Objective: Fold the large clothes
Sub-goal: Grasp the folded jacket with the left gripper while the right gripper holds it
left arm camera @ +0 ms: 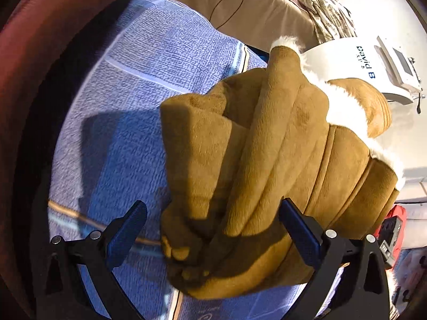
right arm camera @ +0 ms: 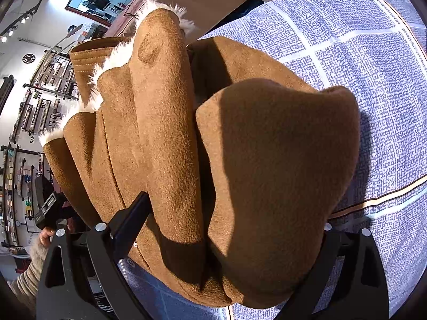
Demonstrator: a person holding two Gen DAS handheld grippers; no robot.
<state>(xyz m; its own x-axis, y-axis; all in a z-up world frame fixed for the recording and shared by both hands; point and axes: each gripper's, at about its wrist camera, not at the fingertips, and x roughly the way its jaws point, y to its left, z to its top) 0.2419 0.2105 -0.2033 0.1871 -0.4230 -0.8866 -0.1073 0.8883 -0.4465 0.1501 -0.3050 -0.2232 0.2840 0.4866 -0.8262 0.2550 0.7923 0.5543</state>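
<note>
A brown suede coat with white fleece lining lies folded in a thick bundle on a blue patterned cloth. My left gripper stands open over the bundle's near end. Its left finger is clear of the fabric and its right finger lies against the coat. In the right wrist view the coat fills the frame. My right gripper is spread wide around a rounded fold. Its left finger rests beside a sleeve roll, and its right fingertip is hidden under the fold.
A white machine with blue lettering stands beyond the coat, next to a beige padded edge. A red object sits at the right. A hand in a knitted sleeve shows at lower left. Wall shelves lie behind.
</note>
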